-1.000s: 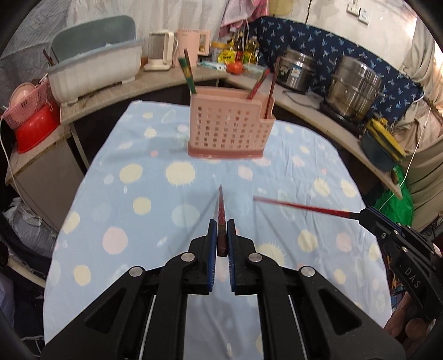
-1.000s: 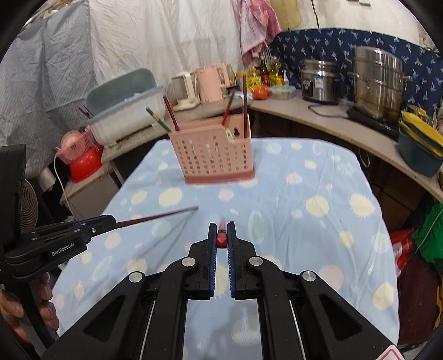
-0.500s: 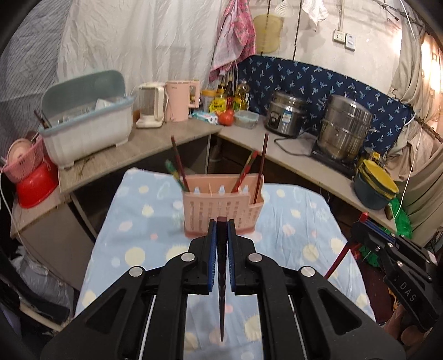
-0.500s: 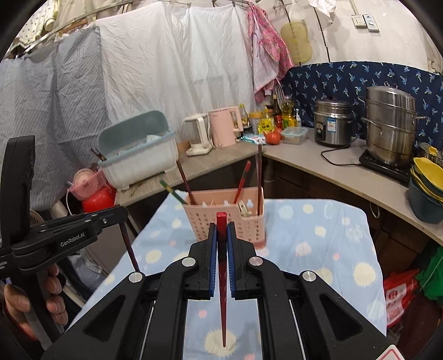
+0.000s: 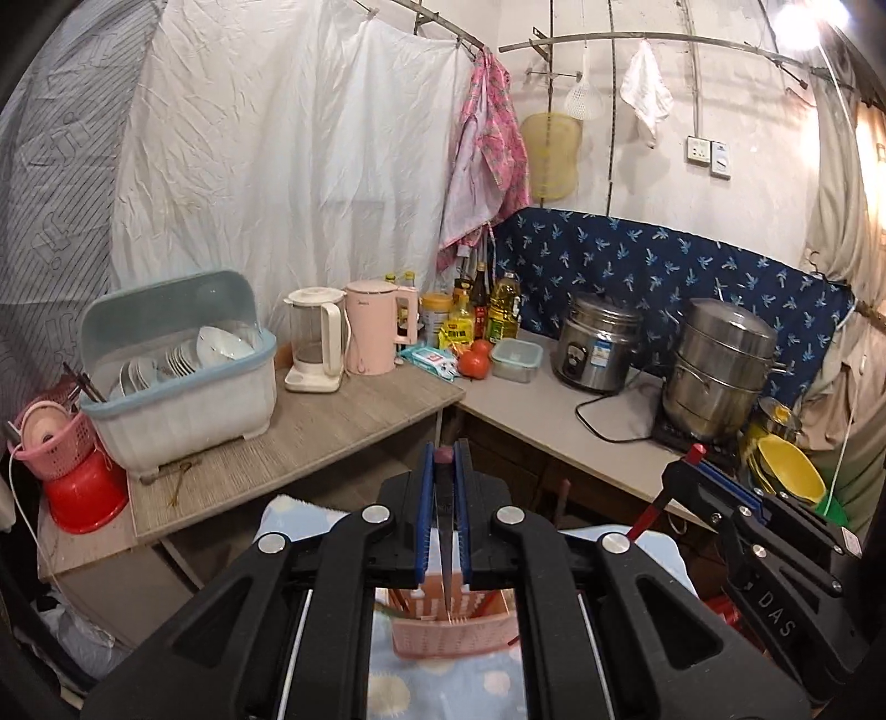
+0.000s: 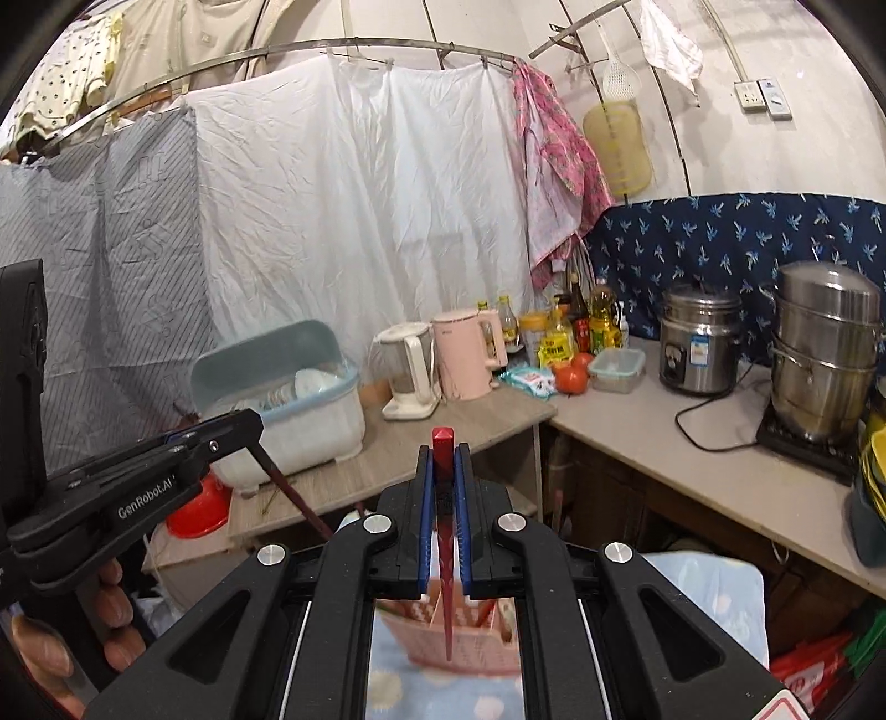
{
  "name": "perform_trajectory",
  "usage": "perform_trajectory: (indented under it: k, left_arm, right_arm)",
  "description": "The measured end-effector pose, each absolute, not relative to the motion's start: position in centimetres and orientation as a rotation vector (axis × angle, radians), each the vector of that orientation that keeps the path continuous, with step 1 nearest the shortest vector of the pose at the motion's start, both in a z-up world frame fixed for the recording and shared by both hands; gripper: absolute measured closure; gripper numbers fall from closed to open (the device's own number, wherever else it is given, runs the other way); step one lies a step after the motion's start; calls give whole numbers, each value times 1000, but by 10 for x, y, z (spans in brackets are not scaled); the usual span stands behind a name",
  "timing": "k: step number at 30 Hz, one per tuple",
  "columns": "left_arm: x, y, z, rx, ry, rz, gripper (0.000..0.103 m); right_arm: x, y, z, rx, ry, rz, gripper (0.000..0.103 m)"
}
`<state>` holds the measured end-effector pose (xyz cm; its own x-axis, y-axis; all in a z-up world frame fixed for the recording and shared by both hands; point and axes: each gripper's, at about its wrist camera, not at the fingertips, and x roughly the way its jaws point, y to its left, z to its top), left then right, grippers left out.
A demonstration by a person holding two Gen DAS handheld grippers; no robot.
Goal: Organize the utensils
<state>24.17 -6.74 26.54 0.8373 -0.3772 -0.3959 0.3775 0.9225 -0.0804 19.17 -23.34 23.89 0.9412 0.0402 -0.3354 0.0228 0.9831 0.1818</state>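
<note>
Two tongs each clamp one chopstick, tip hanging down over the pink utensil basket (image 5: 451, 628) on the blue spotted cloth (image 5: 443, 689) at 6 o'clock. Left tongs (image 5: 444, 459) pinch a dark chopstick (image 5: 444, 554); right tongs (image 6: 443, 451) pinch a red chopstick (image 6: 446, 581). From the left wrist view the right tongs sit at 3 o'clock; the desk (image 5: 310, 426) lies beyond at 12 o'clock.

Even indoor light; lamp glare (image 5: 805, 16) upper right; fisheye bending, dark vignette corners; sharp focus
</note>
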Motion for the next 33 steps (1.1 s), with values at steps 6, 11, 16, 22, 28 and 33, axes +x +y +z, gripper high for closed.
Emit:
perform_trajectory:
  k: [6,11,16,22,28,33]
  left_arm:
    - [279,-76,251,16,416,-370,96]
    - [301,-77,227,23,448,-351,96]
    - [306,-66,213,2,480,-354,96]
    - [299,-47,184,-3,562,-346,96]
    - [278,-28,146,10,648,-358,61]
    - [262,-12,97,1,766,-339,50]
  right_arm:
    - [242,-238,216,199,373,-12,96]
    - [264,-239,177,200,453,-16,96]
    - [267,-241,153,206,495,-18,96]
    - [256,-241,146,206,494,-21,96]
    - [242,-244,164,211,453,-20,96]
    - [225,-246,182,216,402,-16,96]
